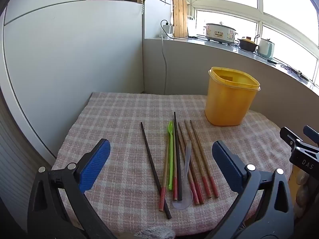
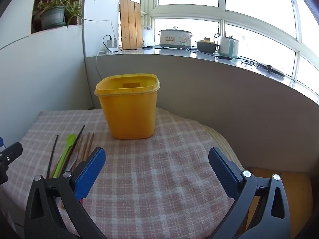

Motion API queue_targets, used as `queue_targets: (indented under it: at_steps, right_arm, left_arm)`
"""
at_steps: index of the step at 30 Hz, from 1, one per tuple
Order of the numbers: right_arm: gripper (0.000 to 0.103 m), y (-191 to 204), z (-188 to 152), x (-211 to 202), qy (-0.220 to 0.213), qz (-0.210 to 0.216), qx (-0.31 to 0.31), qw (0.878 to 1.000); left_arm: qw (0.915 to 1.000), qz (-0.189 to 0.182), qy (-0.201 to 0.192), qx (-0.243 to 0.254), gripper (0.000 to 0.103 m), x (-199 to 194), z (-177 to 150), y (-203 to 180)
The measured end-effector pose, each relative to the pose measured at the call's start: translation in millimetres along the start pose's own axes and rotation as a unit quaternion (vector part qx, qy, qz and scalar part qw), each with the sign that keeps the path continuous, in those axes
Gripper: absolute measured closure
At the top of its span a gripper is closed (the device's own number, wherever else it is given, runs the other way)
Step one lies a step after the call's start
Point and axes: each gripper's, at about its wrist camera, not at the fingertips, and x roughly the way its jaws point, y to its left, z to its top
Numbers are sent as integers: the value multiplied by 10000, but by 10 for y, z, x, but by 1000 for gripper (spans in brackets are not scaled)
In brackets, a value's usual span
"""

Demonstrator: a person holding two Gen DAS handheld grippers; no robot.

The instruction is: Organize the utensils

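Utensils (image 1: 179, 163) lie loose on the cloth (image 1: 119, 119), left of the empty yellow bin (image 1: 231, 97), both the left gripper (image 1: 161, 153) and right gripper (image 2: 157, 159) wide open, holding nothing — first pick looks next, needing a close on one stick.

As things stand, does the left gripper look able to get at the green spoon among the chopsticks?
Probably yes. The left gripper is open and empty above the pile, with nothing between its jaws and the green spoon. But the spoon lies close against wooden chopsticks, so picking it alone looks fiddly.
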Motion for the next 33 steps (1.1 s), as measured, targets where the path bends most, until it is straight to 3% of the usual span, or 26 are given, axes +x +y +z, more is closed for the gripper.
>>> queue_targets:
  at_steps: [33]
  right_arm:
    - [1, -31, 14, 84, 58, 75, 55, 9999]
  left_arm:
    - [9996, 170, -5, 238, 0, 45, 86, -72]
